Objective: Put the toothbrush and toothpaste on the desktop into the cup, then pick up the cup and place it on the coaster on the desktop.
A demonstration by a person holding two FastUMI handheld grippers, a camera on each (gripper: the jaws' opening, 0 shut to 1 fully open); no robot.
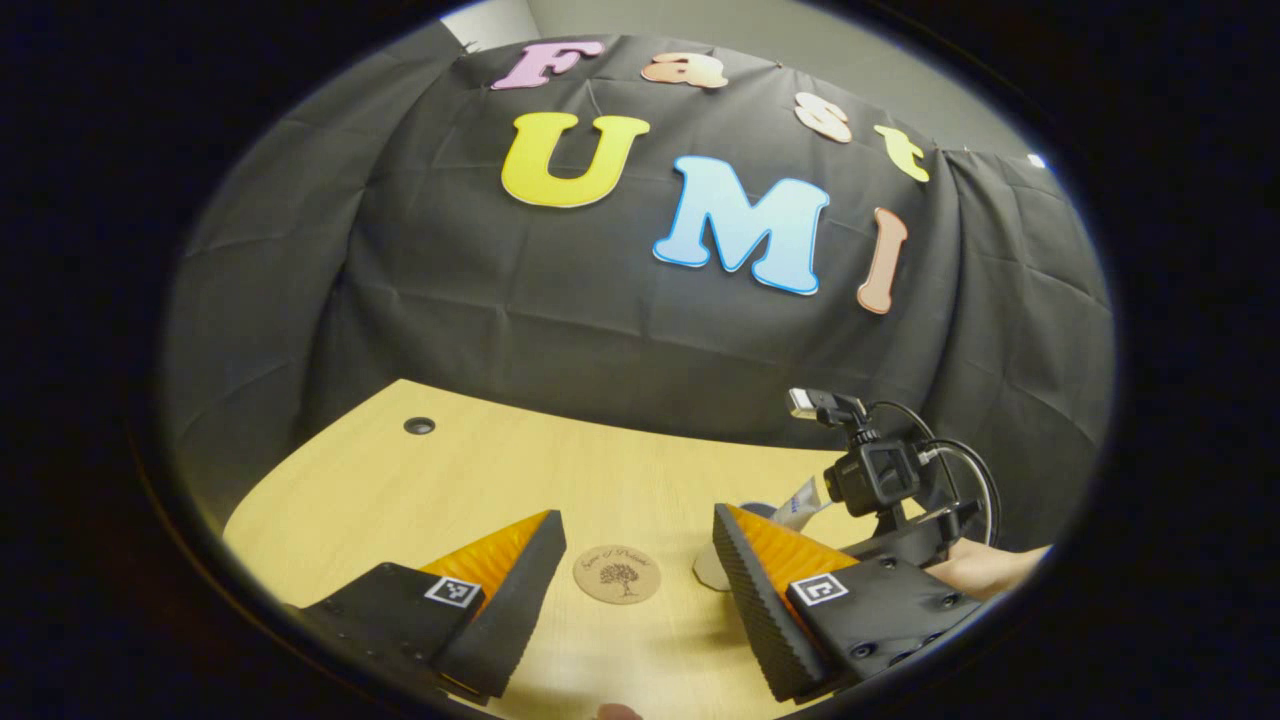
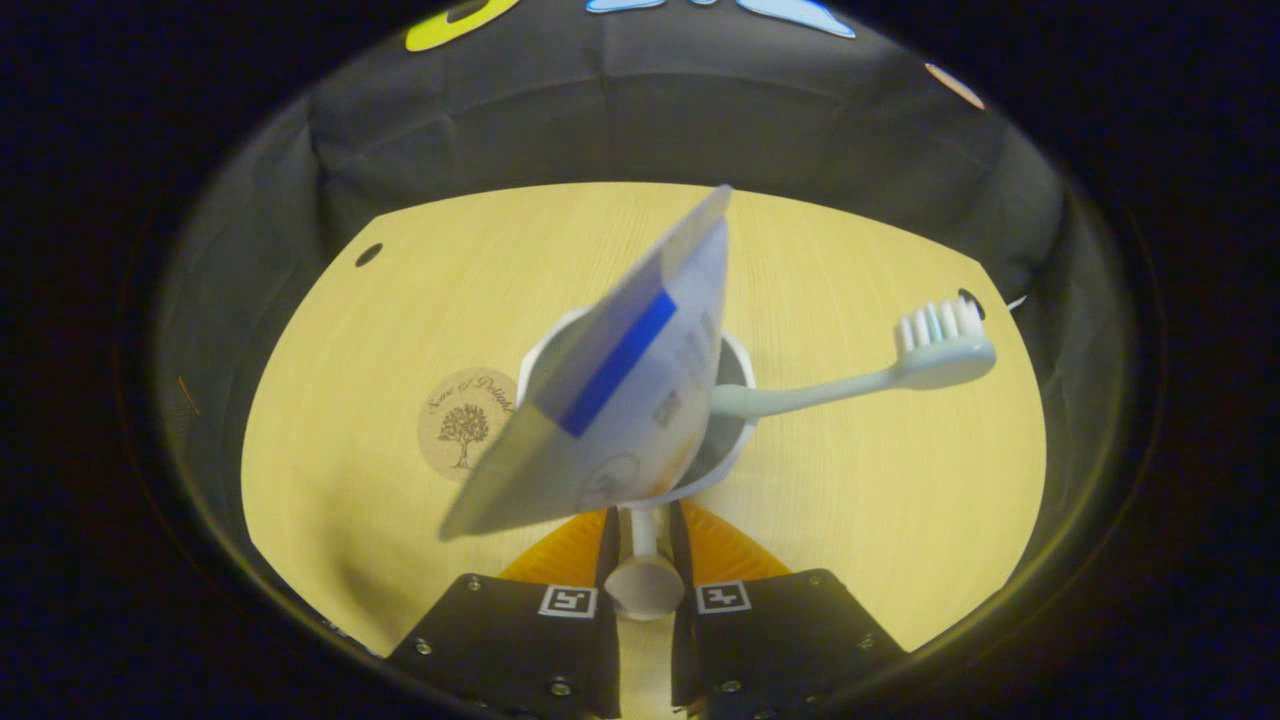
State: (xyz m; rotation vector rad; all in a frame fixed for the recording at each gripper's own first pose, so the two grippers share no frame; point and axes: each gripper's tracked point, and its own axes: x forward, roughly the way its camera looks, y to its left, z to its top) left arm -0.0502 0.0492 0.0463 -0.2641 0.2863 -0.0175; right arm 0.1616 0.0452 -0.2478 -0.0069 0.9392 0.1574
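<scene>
- Right tool (image 2: 640,545) clamped on the cup (image 2: 735,440) handle; toothpaste (image 2: 620,390) and toothbrush (image 2: 900,365) stand inside it.
- Left tool (image 1: 635,585) apart, coaster (image 1: 617,574) just ahead between its fingers on the tabletop (image 1: 450,480).

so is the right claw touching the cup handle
Touching. In the right gripper view the right claw is closed on the cup handle, both fingers pressing its sides.

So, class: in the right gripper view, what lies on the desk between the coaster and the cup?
Nothing: in the right gripper view the coaster sits just left of the cup, with no object between them.
</scene>
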